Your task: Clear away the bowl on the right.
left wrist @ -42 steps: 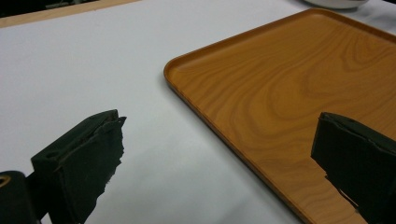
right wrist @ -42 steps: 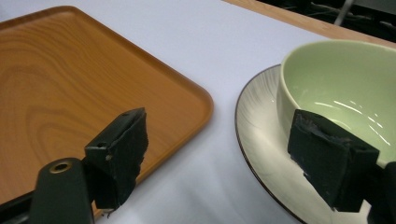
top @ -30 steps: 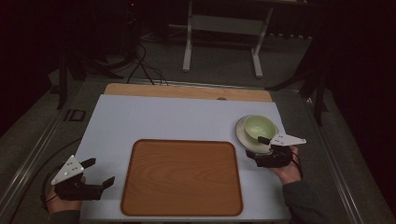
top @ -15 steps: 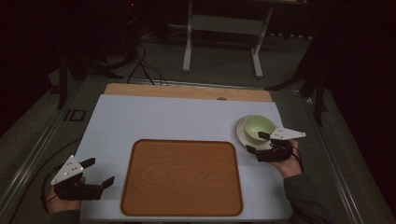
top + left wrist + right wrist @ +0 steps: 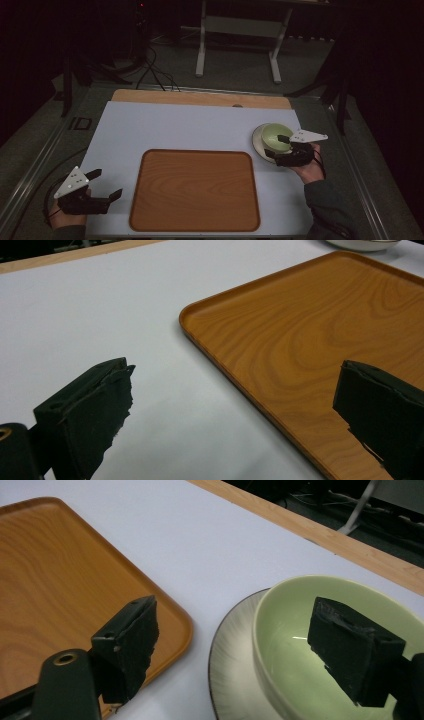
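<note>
Straddling the near rim of the green bowl [image 5: 345, 645] on its saucer [image 5: 261, 146], right of the wooden tray [image 5: 195, 190], the right gripper [image 5: 281, 149] stands open, one jaw inside. Closing squarely on the rim should grip it cleanly. At the table's near-left corner, the left gripper [image 5: 105, 187] is spread wide and empty.

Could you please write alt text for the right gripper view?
Open black tongs straddle the near rim of a green bowl, one jaw inside it, one outside. The bowl sits on a pale plate on a white table, beside a wooden tray.

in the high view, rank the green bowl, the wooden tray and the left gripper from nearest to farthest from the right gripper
1. green bowl, under the right gripper, on a plate
2. wooden tray, left of it, mid-table
3. left gripper, at the table's near left corner
</note>
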Demonstrator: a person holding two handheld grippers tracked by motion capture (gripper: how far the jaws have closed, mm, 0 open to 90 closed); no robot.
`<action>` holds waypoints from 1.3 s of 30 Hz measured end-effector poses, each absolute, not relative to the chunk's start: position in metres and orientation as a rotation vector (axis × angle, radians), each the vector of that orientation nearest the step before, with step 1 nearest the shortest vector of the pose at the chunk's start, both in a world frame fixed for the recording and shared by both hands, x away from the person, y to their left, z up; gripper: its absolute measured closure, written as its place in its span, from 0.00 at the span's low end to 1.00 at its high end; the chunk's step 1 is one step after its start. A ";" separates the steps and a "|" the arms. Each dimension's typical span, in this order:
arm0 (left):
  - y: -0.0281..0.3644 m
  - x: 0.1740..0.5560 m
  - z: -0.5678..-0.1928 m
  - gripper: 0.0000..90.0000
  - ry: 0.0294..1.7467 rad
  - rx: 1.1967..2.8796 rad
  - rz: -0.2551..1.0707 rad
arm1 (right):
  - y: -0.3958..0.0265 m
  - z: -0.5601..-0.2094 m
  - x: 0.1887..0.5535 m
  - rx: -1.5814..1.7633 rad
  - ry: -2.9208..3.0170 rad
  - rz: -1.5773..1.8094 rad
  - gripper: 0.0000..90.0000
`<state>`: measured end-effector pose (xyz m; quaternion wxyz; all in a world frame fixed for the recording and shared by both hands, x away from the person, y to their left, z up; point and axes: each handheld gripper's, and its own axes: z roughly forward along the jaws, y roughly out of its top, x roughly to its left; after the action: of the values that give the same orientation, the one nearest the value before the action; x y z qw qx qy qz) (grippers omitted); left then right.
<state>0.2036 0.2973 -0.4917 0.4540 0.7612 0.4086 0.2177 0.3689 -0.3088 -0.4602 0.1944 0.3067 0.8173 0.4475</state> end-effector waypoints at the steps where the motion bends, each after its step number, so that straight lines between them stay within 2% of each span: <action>1: 0.297 0.204 -0.492 0.03 1.009 1.877 0.538 | -0.309 -0.460 0.370 0.862 2.289 1.254 0.22; 39: 0.298 0.203 -0.491 0.03 1.010 1.869 0.548 | -0.324 -0.464 0.402 0.969 2.264 1.176 0.24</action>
<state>0.2028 0.2979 -0.4911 0.4562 0.7581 0.4097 0.2221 0.4019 -0.3238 -0.4644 0.2046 0.3475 0.8121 0.4218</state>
